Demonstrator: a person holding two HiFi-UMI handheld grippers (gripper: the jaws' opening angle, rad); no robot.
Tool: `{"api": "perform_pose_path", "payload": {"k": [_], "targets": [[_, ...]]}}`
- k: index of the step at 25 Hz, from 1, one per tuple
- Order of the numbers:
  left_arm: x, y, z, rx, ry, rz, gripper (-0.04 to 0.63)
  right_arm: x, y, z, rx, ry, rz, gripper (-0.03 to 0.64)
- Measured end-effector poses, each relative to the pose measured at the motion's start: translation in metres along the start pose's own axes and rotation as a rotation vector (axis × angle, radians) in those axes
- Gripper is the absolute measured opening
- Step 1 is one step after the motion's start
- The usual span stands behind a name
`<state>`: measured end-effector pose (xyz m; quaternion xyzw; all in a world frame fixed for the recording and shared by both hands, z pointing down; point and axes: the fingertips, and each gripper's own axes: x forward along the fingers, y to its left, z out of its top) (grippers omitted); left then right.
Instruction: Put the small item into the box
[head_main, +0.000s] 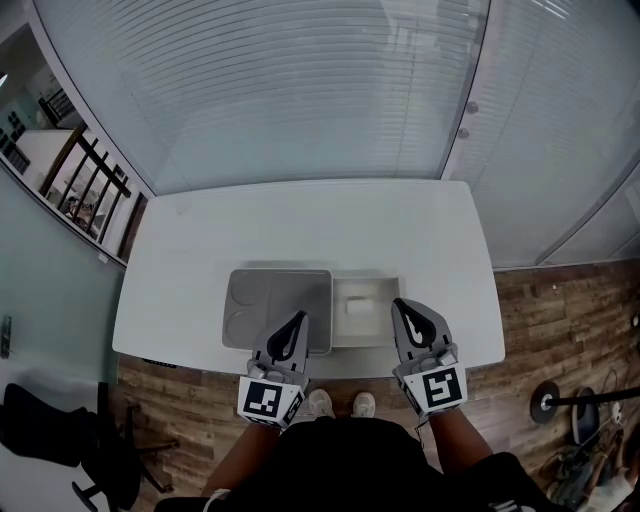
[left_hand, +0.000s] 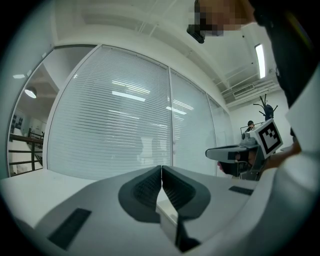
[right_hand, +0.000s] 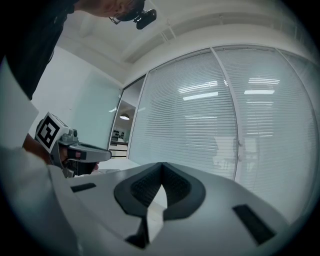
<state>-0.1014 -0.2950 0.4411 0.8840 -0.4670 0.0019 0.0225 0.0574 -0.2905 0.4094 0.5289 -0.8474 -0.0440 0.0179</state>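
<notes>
A shallow white box (head_main: 372, 288) lies open near the table's front edge, with a small white item (head_main: 356, 308) inside it. Beside it on the left lies a grey tray (head_main: 262, 290) with round hollows. My left gripper (head_main: 299, 316) hovers over the tray's near right corner, held level, jaws shut and empty. My right gripper (head_main: 399, 302) hangs at the box's near right corner, also shut with nothing in it. In the left gripper view the pads (left_hand: 150, 187) meet at the tip. The right gripper view shows its pads (right_hand: 175, 185) closed together too.
The white table (head_main: 300, 225) stands against a wall of glass with blinds (head_main: 300, 90). A railing (head_main: 85, 180) is at the far left, a black chair (head_main: 60, 430) at the near left. The person's shoes (head_main: 340, 403) show below the table's front edge.
</notes>
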Motion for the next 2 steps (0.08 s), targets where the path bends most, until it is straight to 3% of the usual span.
{"api": "perform_pose_path", "payload": {"k": [2], "targets": [[-0.0006, -0.0003, 0.0020, 0.002, 0.001, 0.001, 0.014, -0.0010, -0.0002, -0.0006, -0.002, 0.003, -0.001, 0.003]]}}
